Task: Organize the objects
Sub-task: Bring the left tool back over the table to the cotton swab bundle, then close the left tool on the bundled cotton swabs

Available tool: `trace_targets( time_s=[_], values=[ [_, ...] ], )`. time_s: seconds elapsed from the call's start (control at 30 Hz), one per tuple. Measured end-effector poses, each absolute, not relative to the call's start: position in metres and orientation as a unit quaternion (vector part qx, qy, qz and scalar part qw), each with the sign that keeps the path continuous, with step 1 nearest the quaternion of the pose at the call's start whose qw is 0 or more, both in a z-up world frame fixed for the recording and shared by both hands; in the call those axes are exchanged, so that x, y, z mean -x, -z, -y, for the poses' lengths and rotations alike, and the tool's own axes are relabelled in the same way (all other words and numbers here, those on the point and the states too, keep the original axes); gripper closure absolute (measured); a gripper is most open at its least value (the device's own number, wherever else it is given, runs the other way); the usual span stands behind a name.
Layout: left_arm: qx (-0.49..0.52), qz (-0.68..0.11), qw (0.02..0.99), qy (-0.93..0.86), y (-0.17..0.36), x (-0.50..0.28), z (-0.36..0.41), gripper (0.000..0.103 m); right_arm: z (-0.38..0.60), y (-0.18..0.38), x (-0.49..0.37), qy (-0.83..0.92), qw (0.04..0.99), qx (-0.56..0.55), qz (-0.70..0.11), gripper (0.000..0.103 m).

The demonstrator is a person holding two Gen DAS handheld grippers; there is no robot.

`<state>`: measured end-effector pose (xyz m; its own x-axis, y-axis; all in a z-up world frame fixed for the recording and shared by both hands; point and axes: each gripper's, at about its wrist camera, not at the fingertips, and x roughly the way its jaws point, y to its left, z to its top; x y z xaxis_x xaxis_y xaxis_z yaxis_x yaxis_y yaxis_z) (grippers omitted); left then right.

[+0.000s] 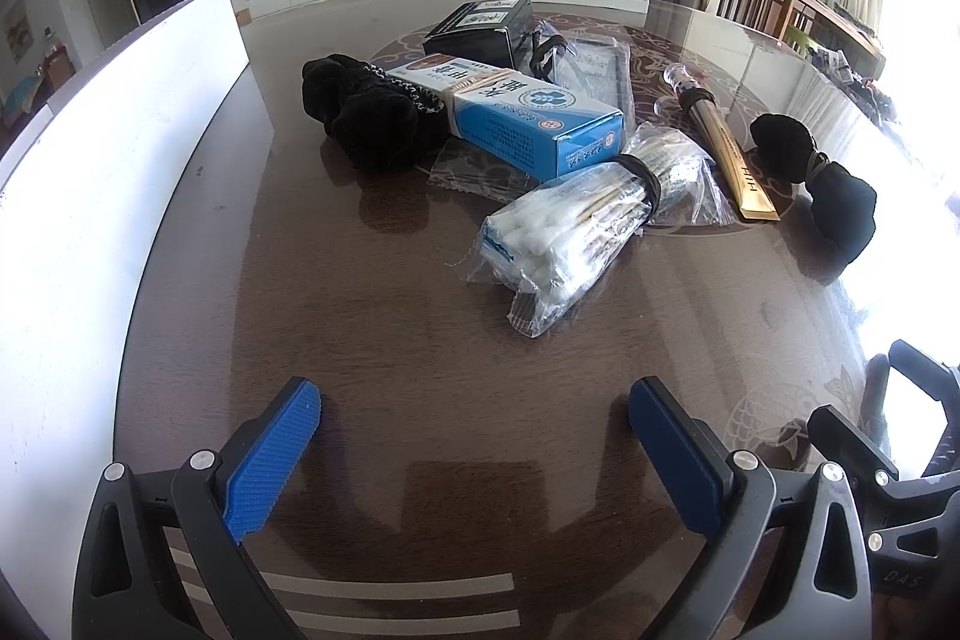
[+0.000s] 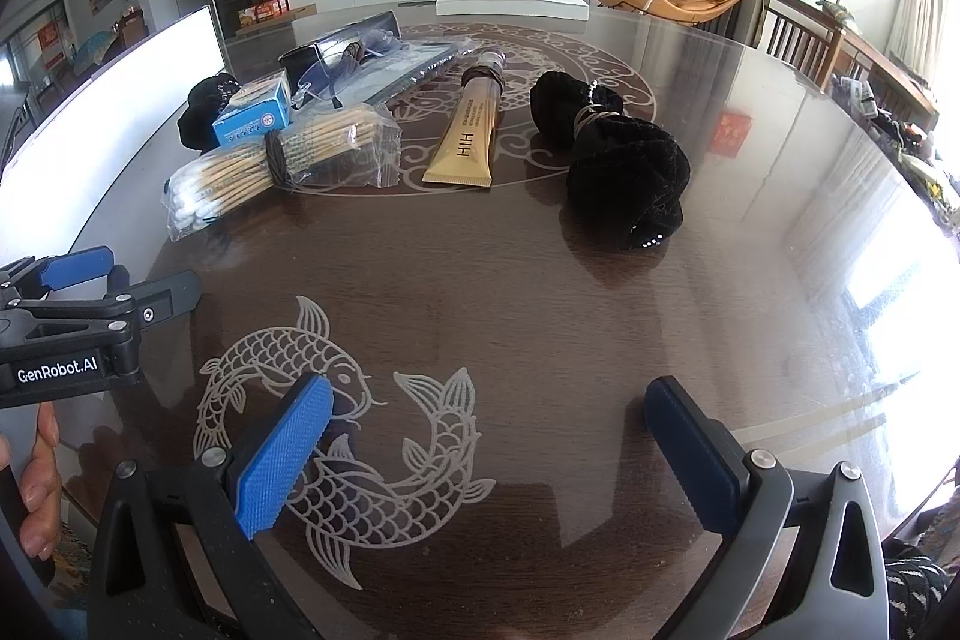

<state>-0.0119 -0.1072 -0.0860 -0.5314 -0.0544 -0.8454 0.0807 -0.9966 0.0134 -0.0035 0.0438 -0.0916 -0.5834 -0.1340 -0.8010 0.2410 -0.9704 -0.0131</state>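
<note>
Table (image 2: 540, 280) is bearing, centrally, my blue box (image 1: 510, 112), cotton-swab bag (image 1: 576, 220), gold tube (image 2: 468, 136) and black scrunchie (image 2: 624, 172). My left gripper (image 1: 474, 436) and right gripper (image 2: 489, 430) are hovering nearside, jaws released, grasping nothing.

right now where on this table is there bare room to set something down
The near half is bare: the strip between the left hand-held gripper and the cotton swab bag, and the fish-pattern patch under the right hand-held gripper. Crowded beyond: blue box, gold tube and black cloth bundle sit close together.
</note>
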Motion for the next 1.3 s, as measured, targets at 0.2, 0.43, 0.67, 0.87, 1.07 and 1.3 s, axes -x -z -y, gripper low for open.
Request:
trace_targets(
  time_s=[0.2, 0.43, 0.67, 0.87, 1.07, 1.3],
  values=[
    [-0.492, -0.010, 0.027, 0.870, 0.086, 0.009, 0.113, 0.000, -0.045, 0.092, 0.002, 0.890, 0.106, -0.440, -0.060, 0.000],
    [-0.465, 0.030, -0.002, 0.885, 0.065, 0.023, 0.097, 0.001, -0.045, 0.093, 0.000, 0.893, 0.106, -0.434, -0.059, 0.000],
    [-0.476, 0.116, -0.025, 0.872, 0.074, 0.074, 0.065, 0.050, -0.046, 0.093, -0.001, 0.895, 0.107, -0.430, -0.059, 0.000],
    [-0.476, 0.074, -0.020, 0.876, 0.066, 0.026, 0.063, 0.066, -0.046, 0.093, 0.000, 0.895, 0.107, -0.430, -0.059, 0.000],
    [-0.492, 0.040, -0.016, 0.870, 0.070, -0.011, 0.075, 0.046, -0.045, 0.094, 0.001, 0.894, 0.106, -0.432, -0.059, 0.000],
    [-0.487, 0.045, -0.011, 0.872, 0.080, 0.024, 0.074, 0.026, -0.045, 0.094, 0.001, 0.896, 0.106, -0.427, -0.059, 0.000]
  ],
)
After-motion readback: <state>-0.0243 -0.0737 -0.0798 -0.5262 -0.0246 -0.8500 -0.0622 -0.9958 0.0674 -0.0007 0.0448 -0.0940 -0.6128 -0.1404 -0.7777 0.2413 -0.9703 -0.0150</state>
